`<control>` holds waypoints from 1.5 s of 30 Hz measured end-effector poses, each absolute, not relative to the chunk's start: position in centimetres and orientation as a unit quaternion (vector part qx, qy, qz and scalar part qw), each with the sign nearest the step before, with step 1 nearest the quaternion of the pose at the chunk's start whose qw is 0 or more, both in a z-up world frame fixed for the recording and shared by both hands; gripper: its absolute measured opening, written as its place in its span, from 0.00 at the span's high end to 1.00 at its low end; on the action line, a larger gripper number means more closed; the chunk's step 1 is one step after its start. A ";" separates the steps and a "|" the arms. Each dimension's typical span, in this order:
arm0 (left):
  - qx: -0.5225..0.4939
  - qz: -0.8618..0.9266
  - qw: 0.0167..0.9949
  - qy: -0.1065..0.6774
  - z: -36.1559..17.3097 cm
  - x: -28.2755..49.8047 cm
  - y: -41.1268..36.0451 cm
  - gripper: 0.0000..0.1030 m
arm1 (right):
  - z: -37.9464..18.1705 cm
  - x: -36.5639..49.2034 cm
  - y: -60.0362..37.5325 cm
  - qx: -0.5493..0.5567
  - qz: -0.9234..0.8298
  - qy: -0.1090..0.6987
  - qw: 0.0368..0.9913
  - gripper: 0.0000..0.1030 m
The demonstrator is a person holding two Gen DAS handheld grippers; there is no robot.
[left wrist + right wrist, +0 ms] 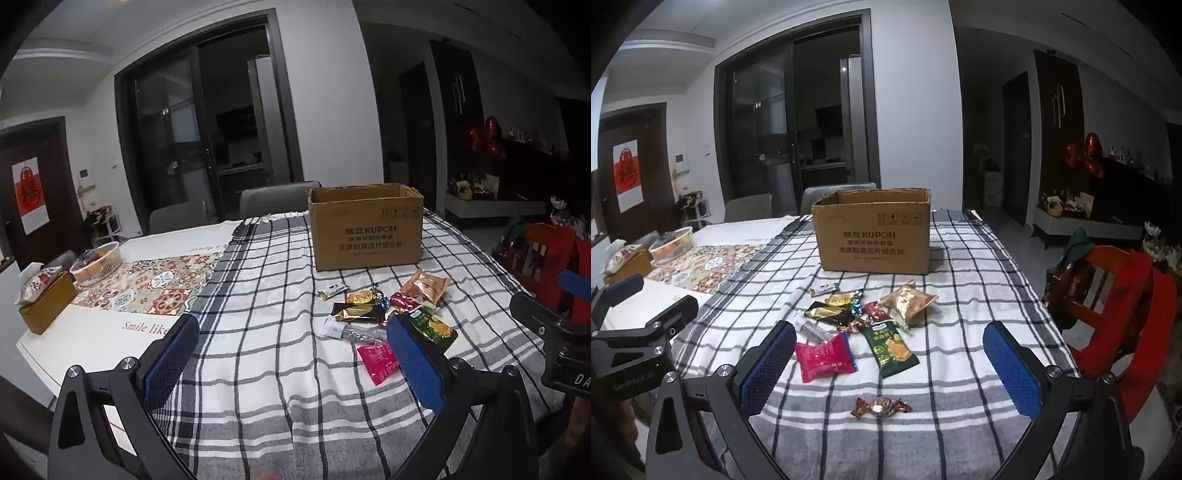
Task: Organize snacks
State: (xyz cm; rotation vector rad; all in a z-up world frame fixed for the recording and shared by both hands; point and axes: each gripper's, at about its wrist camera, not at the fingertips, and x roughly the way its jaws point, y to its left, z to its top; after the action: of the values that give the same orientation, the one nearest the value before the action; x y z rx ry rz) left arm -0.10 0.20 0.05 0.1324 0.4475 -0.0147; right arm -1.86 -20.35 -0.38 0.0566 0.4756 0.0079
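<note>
**Both grippers spread above the snack pile**

Nearest our right gripper (890, 354) lies a wrapped candy (881, 405), alone on the checked cloth (960, 424). Past it, toward the cardboard box (873, 230), sit the pink packet (824, 356) and green chip bag (891, 348), then the rest of the snack pile (864, 308) (all short of the box, none in it). Our left gripper (291, 354) hovers beside the pile. Both pairs of jaws are spread wide, holding nothing.

Dim indoor light, dark vignetted corners, strong fisheye bending at edges.
</note>
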 end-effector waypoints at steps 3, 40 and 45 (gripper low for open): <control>0.067 -0.004 0.975 0.211 0.3 -0.6 0.1 0.00 | -0.4 -1.9 -20.4 0.023 0.000 0.234 0.972 0.01; 0.067 -0.015 0.976 0.209 1.0 -1.1 -0.3 0.00 | -0.2 -2.3 -20.0 0.028 0.008 0.229 0.973 0.01; 0.067 -0.015 0.976 0.208 0.9 -1.1 -0.3 0.00 | -0.3 -2.3 -20.1 0.029 0.008 0.229 0.973 0.01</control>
State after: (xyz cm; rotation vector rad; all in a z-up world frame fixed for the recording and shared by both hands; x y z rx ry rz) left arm -1.12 -0.33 0.93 0.1345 0.4202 -0.0300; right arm -2.27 -20.08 -0.26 0.0577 0.4617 0.0165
